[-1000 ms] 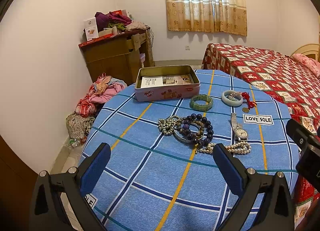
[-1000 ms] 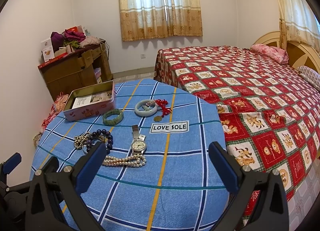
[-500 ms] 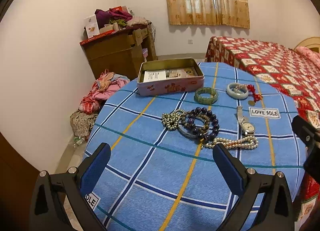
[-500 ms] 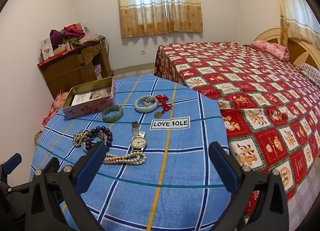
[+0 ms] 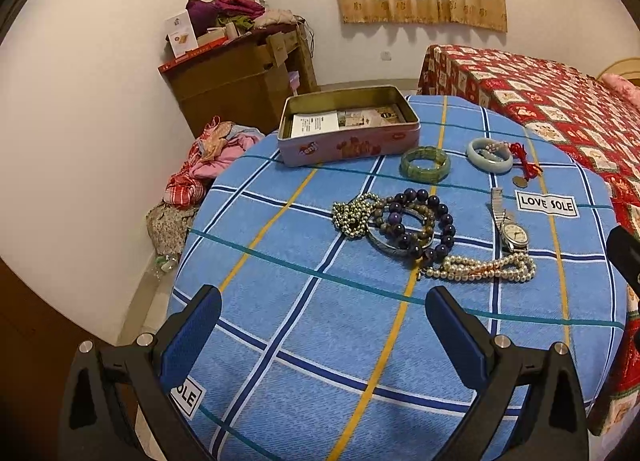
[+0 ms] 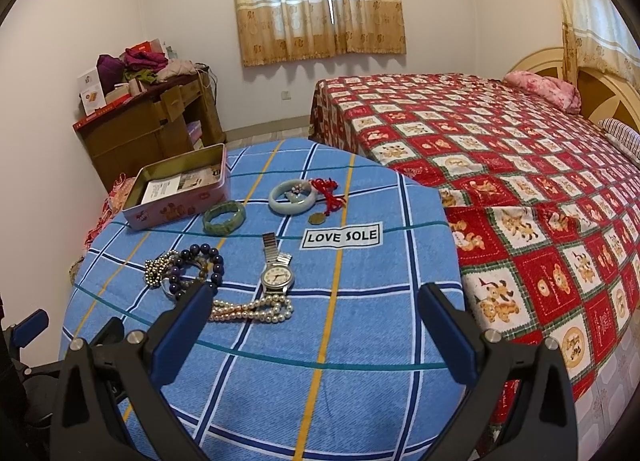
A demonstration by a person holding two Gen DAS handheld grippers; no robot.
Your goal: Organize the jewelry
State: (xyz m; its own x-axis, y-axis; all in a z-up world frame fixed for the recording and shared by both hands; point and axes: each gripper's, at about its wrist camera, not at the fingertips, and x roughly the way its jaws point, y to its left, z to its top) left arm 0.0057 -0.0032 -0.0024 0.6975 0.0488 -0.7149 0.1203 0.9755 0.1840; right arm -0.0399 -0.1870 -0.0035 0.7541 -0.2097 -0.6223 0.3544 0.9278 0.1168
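Observation:
Jewelry lies on a round table under a blue checked cloth [image 5: 304, 325]. An open pink tin [image 5: 348, 141] with papers inside stands at the far side. Near it rest a green bracelet [image 5: 425, 163], a pale jade bangle [image 5: 489, 150] and a red cord with a coin [image 5: 525, 165]. A dark bead bracelet [image 5: 420, 225], a silver bead chain [image 5: 354, 215], a wristwatch [image 5: 512, 231] and a pearl strand [image 5: 480, 267] lie mid-table. My left gripper [image 5: 322, 317] hangs open over the near edge, empty. My right gripper [image 6: 314, 313] is open too, the pearl strand [image 6: 252, 307] just ahead of its left finger.
A bed with a red patterned cover [image 6: 520, 165] stands right of the table. A wooden cabinet [image 5: 240, 77] piled with clothes and boxes is against the far wall, and a heap of clothes [image 5: 200, 169] lies on the floor left of the table.
Both grippers have drawn nearer to the table and dipped a little, so the jewelry sits lower and larger in view. Nothing on the table has moved.

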